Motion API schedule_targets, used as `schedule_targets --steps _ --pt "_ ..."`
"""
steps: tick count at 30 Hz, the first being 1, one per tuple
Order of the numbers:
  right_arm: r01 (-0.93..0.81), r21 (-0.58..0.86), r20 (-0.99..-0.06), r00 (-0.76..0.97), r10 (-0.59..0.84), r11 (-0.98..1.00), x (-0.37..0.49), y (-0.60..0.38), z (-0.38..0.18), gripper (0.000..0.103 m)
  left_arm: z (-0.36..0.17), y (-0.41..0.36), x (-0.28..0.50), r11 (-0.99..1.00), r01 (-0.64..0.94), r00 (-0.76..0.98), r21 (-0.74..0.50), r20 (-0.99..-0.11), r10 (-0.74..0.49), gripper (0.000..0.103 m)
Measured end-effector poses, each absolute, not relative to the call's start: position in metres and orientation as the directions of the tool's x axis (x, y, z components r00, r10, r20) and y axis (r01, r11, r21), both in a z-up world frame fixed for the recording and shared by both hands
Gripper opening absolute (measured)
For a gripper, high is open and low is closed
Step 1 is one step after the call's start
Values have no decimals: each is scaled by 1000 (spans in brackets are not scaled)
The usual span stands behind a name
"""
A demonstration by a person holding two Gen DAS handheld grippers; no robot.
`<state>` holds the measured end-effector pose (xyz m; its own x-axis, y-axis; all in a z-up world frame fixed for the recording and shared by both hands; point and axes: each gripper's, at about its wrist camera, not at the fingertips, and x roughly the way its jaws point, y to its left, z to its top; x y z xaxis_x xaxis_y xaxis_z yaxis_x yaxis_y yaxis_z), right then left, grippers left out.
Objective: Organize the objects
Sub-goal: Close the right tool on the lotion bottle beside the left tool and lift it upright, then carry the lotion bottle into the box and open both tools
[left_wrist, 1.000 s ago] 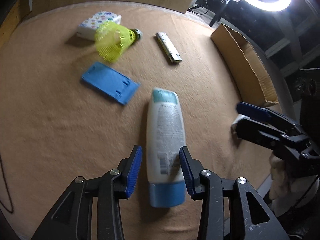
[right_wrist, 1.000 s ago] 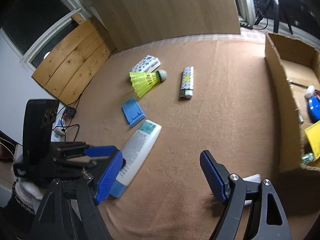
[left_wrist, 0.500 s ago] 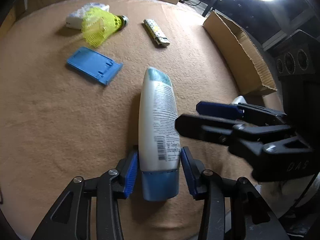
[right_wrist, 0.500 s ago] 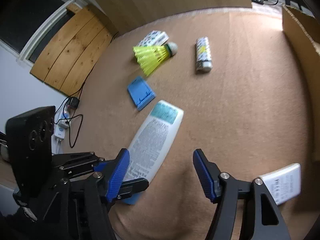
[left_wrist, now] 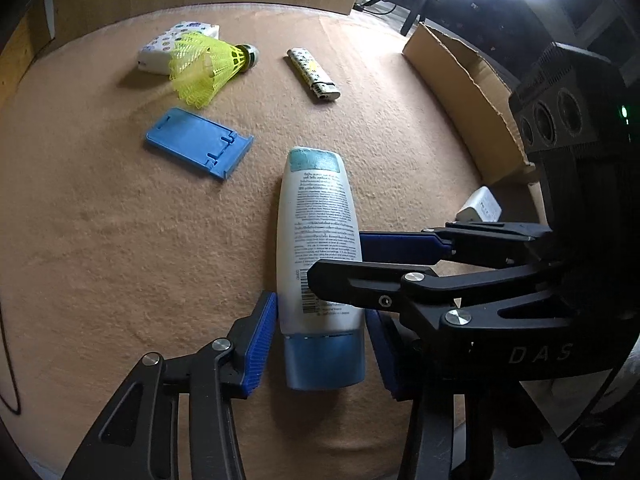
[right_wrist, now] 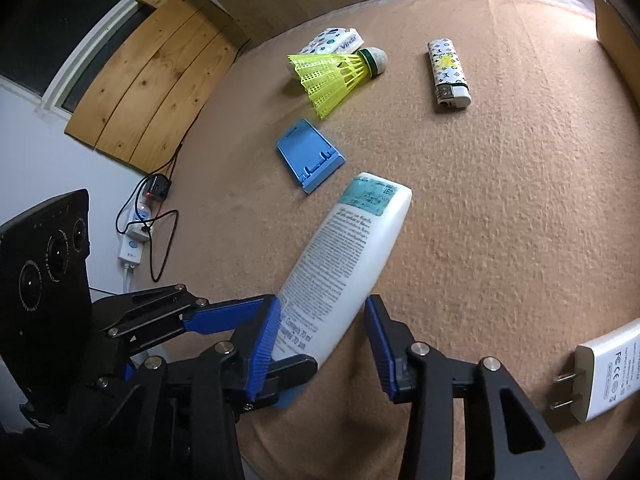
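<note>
Clearly, in the left wrist view, a white lotion bottle (left_wrist: pixel 318 248) with a blue cap is seen lying flat on the carpeted worktop (left_wrist: pixel 100 240), its cap end toward 6 o'clock. The left hand-held gripper (left_wrist: pixel 320 340) is set astride the bottle just above the cap, with both blue pads apparently against its sides, so it is judged clamped on it. The bottle is judged smooth, somewhat squeezable plastic, moderately heavy if full; a hold low on the flat-sided body near the cap is judged safest against slipping. The right hand-held gripper (left_wrist: pixel 360 264) is reached in from 3 o'clock across the bottle's middle.

From the right wrist view, the bottle (right_wrist: pixel 348 260) is seen running from centre toward 7 o'clock, between the right hand-held gripper's (right_wrist: pixel 322 344) pads. Its jaws have just been closing; one pad is seen at the bottle's side, while a gap is left at the other, so no grip is made yet. Both tools are pitched steeply downward. A shuttlecock (right_wrist: pixel 332 76), lighter (right_wrist: pixel 446 72) and blue stand (right_wrist: pixel 308 156) are left lying toward 12 o'clock.
</note>
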<state>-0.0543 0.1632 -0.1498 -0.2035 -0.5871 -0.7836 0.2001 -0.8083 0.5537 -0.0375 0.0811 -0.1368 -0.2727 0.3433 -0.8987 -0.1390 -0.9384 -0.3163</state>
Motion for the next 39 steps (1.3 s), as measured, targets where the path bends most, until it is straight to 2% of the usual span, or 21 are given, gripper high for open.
schedule_targets --steps 13,31,39 --pt "202 534 -778 -263 -570 -821 -53 178 -136 34 -129 102 -60 -916 -142 -285 -376 -870 402 47" --pt "130 449 -741 -499 -450 -884 -66 287 -69 32 -59 207 -141 -859 -373 -356 -350 -801 481 47" --pt "72 422 -729 -565 -385 -904 -82 342 -54 32 -44 259 -183 -829 -433 -353 -354 -780 517 47"
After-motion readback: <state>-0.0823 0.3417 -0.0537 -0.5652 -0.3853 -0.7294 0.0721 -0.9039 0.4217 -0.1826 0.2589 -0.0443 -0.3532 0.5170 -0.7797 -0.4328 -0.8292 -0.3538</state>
